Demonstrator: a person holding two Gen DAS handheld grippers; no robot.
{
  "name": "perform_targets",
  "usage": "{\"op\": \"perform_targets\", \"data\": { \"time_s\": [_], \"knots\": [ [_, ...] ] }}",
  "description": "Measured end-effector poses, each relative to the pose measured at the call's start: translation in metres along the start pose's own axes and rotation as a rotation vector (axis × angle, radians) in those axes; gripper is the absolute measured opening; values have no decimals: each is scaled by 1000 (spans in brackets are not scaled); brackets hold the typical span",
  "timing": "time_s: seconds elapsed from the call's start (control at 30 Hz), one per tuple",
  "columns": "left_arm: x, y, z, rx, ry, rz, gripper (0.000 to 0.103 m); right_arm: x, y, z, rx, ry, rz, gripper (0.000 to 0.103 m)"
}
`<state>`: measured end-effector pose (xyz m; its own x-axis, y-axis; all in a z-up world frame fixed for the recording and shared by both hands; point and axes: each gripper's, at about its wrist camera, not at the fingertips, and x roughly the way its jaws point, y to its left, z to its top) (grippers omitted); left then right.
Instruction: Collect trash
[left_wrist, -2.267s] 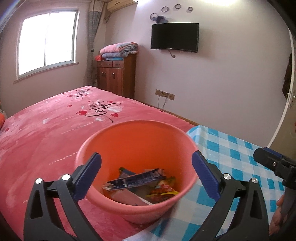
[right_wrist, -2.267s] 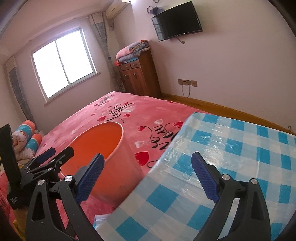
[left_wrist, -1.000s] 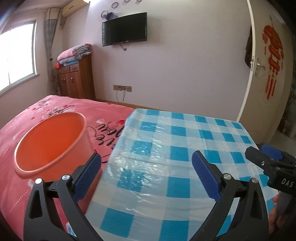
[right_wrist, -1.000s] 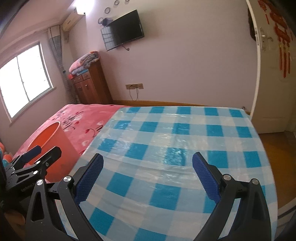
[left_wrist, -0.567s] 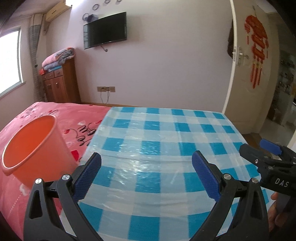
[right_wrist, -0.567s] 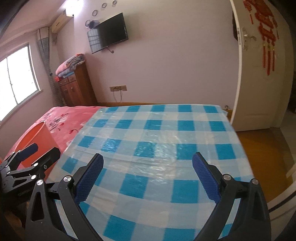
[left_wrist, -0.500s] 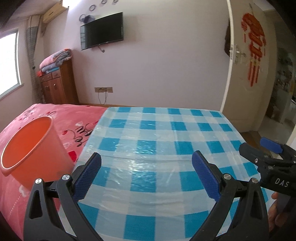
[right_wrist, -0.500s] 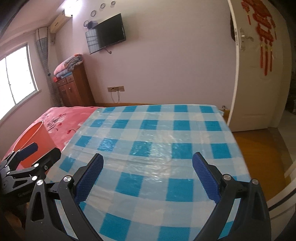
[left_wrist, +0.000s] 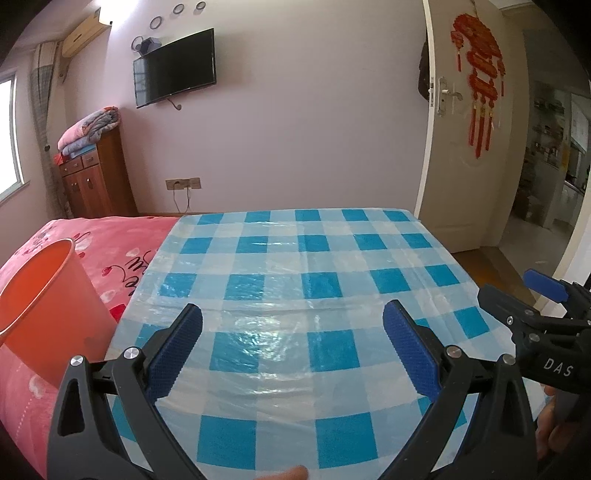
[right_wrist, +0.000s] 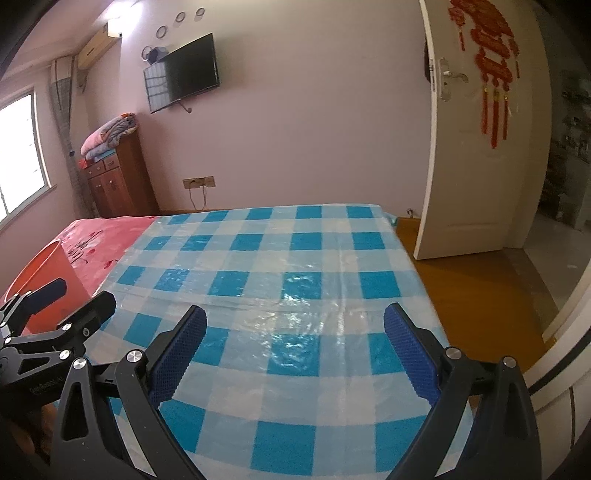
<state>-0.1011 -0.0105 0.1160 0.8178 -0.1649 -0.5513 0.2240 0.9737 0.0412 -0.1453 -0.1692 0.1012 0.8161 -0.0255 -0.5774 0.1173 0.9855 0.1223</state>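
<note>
Both grippers, left gripper (left_wrist: 291, 345) and right gripper (right_wrist: 293, 347), hover with fingers spread over the checkered table (left_wrist: 317, 258); the orange bucket (left_wrist: 40, 306) stands well left of them.

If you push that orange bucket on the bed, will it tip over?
Probably quite easily. The orange bucket is tall with a base narrower than its rim, and it stands on the soft pink blanket, which gives poor footing. It looks like thin plastic, so likely light. What is inside is hidden.
</note>
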Motion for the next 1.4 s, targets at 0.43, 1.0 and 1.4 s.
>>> {"op": "perform_targets", "data": {
  "time_s": [0.43, 1.0, 1.4],
  "knots": [
    [-21, -9, -3, 1, -38, 21, 99, -33, -7, -11, -16, -53, -62, 96],
    [-52, -10, 2, -8, -94, 7, 99, -68, -6, -7, -24, -141, -94, 97],
    [-54, -7, 1, -5, -100, 22, 99, -71, -1, -5, -29, -126, -86, 97]
  ]
}}
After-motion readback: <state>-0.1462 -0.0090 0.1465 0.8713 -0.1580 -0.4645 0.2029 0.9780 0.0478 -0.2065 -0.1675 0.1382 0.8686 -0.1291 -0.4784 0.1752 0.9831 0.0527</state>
